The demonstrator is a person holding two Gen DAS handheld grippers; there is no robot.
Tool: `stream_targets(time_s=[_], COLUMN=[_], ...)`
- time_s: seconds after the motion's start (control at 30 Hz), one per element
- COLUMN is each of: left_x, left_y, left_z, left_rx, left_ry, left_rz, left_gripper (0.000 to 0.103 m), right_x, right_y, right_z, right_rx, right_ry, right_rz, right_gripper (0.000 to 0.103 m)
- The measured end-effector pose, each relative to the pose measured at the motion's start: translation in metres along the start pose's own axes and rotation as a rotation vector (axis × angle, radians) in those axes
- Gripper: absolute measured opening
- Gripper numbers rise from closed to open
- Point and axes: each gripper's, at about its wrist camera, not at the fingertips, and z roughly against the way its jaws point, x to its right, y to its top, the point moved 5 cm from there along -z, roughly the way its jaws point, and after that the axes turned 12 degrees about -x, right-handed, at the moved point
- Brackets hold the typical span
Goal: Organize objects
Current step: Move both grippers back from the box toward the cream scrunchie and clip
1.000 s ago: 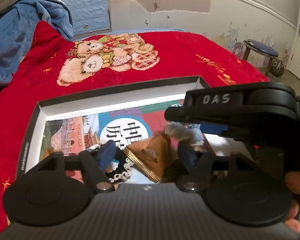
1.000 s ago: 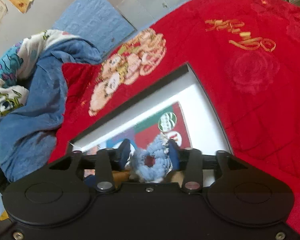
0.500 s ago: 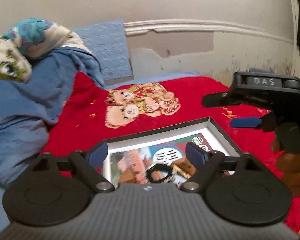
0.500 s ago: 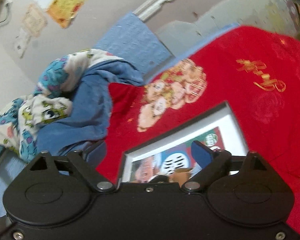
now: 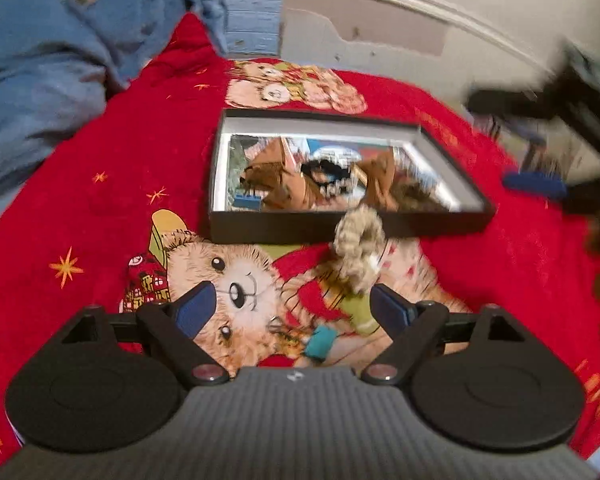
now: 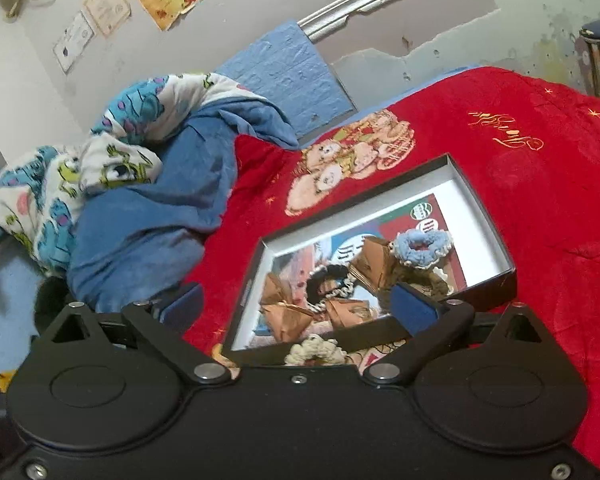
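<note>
Both grippers' fingers, left (image 5: 290, 310) and right (image 6: 300, 300), now spread empty, pulled back from the box (image 6: 484, 216); blue scrunchie (image 6: 420, 248) released inside.

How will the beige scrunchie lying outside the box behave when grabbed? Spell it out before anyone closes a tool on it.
The beige scrunchie looks like knitted, ruffled fabric, so it is probably soft and will squash and flop rather than hold shape. It likely weighs very little. Lying on the plush red blanket beside the box, it seems unlikely to roll or slide, and the open left tool may pinch blanket too.

Left wrist view looks forward and down over the bed toward the black box (image 5: 342, 232). Right wrist view sits nearer, facing it from its right; both share the box (image 6: 486, 216) and red blanket (image 6: 548, 200).
</note>
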Motion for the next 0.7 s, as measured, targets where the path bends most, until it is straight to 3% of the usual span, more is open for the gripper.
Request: stream_targets(time_s=[0.1,0.23,0.4,0.53,0.7], left_x=[0.006,0.013,0.019,0.017,0.020], left_y=[-0.006,-0.009,-0.018,-0.021,-0.024], left_z=[-0.013,-0.031,-0.048,-0.055,-0.053], left_rx=[-0.017,-0.043,-0.073,-0.074,-0.062], left_ry=[0.003,-0.014,0.076,0.079,0.104], left_rz=[-0.062,-0.083,-0.152,-0.111,-0.083], left_gripper=[0.089,0.089,0.088,0.081,0.065], right_x=[-0.001,0.008,0.018,0.020,0.022], right_y=[0.000,-0.019,-0.036,-0.039,-0.041], right_z=[-0.022,-0.056,-0.092,-0.100,-0.103], right_rx=[-0.021,-0.074,-0.148,-0.159,-0.178], right_ry=[-0.030,0.049,-0.011,0.003,-0.013], right_rz=[0.002,-0.025,-0.027,-0.037,-0.047], right_gripper=[0.101,0.101,0.101,0.101,0.100])
